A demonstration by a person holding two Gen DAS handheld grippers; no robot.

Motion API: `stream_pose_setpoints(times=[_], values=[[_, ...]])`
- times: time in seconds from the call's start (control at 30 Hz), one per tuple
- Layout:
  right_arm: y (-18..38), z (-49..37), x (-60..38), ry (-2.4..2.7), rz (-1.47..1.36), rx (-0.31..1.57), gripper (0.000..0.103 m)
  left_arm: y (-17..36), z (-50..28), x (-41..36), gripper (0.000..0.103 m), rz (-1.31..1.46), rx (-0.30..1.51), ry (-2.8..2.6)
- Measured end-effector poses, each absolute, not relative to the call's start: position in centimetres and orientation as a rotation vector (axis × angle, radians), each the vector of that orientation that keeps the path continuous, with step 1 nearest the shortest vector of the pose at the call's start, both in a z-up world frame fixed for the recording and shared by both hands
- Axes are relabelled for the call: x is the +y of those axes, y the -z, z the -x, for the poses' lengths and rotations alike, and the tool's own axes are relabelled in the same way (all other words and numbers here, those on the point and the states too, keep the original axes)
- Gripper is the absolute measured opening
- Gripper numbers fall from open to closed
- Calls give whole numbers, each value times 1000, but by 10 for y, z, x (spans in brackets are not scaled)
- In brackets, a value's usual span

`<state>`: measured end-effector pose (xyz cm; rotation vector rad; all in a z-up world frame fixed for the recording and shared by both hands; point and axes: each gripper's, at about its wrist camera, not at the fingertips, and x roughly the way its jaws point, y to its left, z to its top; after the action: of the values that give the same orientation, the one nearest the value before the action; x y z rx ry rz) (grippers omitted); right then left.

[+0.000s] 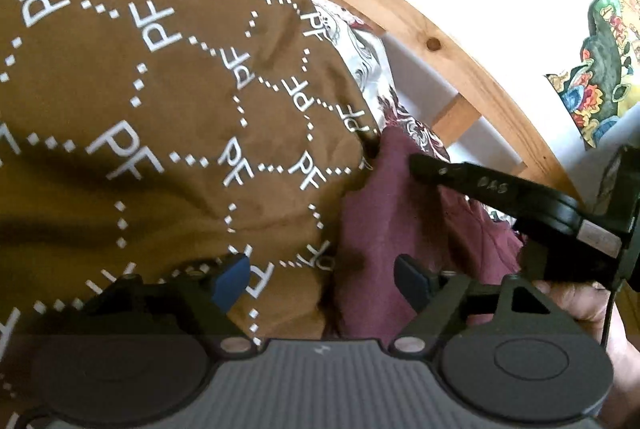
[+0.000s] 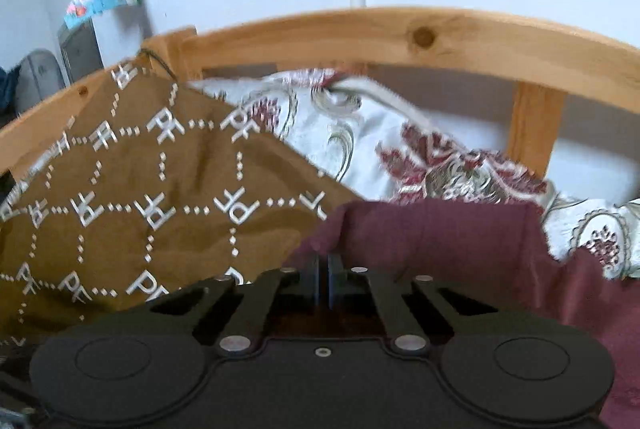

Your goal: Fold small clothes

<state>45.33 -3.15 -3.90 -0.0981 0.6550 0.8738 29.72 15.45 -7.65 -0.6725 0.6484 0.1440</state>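
- Left gripper [image 1: 322, 279]: it points downward at a slant over the bedding, its jaws spread apart, one blue-padded fingertip [image 1: 232, 281] to each side. Nothing is pinched between them; whether the pads brush the fabric below cannot be told.
- Under its left fingertip and stretching away up and leftward lies a brown blanket [image 1: 132, 81] printed with white "PF" letters and dotted diamonds.
- Just beyond its right fingertip sits the maroon garment [image 1: 384, 213], rumpled, its edge touching the blanket.
- Further right of this claw, the right gripper [image 2: 323, 261] enters the left wrist view from the side, its dark finger lying across the maroon garment, with a hand [image 1: 576, 303] behind its body.
- Right gripper: it points downward at a slant toward the bed's head end, jaws pressed together on a raised fold of the maroon garment, which drapes away to its right.
- Ahead of this claw lies a floral bed cover [image 2: 372, 145], and beyond that a wooden bed rail [image 2: 400, 29].
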Motion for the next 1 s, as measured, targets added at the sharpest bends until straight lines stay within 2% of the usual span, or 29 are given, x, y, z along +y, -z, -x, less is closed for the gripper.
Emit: stream_pose_setpoints(times=[0.23,0.6,0.77,0.87,1.0], values=[[32,-468,-73,-777,-29,610,2,77,-300,146,77,651,665,-126],[27,-461,-45,-837,21,596,5,78,-298,155,74,686,665,-159],[34,-465,-23,-752,154,620,36,80,-298,159,73,703,680,-191],[46,-464,-9,-698,263,618,47,81,-296,163,73,726,674,-205],[49,-455,-5,-706,279,581,51,81,-293,170,71,763,666,-237]])
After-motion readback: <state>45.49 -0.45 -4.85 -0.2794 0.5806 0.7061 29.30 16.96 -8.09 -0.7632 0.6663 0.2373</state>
